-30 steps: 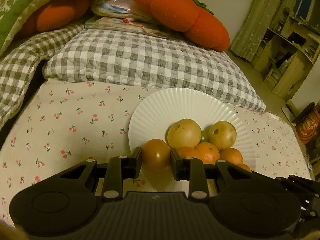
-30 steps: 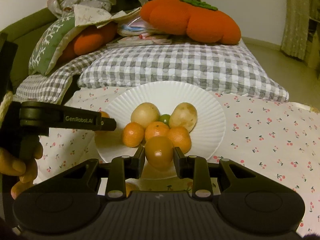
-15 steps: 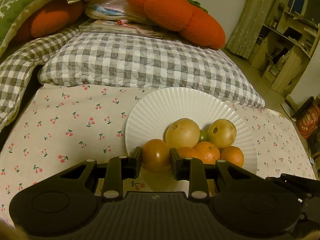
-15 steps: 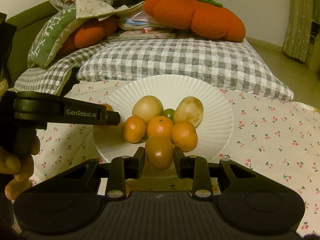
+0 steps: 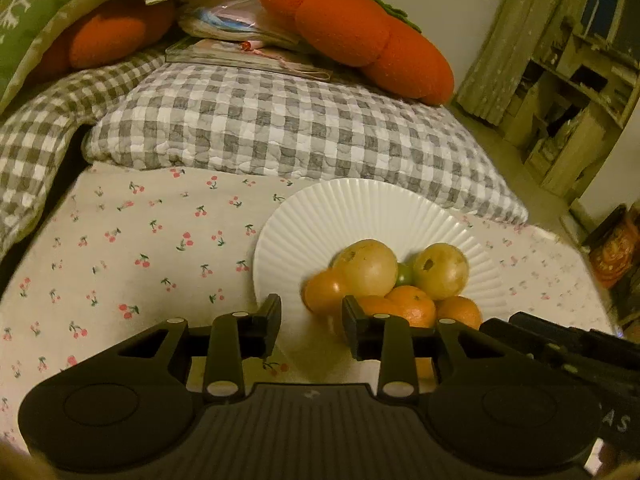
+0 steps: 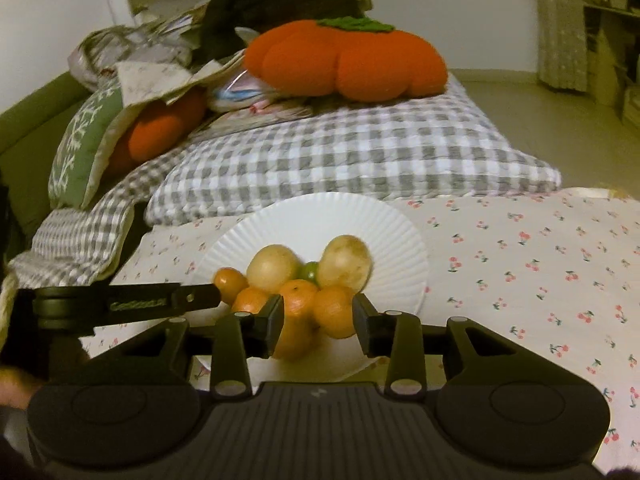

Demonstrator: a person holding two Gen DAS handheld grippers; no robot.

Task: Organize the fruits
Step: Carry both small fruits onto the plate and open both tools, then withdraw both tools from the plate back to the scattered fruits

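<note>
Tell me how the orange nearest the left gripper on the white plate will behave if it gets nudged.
The orange is round and smooth, so it would probably roll. It sits at the pile's edge on the white plate, whose shallow rim likely won't stop it. It looks firm, unlikely to squash.

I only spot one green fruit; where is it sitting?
The green fruit sits on the white plate, wedged between the two yellow fruits, left and right, just behind the oranges; the left view shows the same.
</note>
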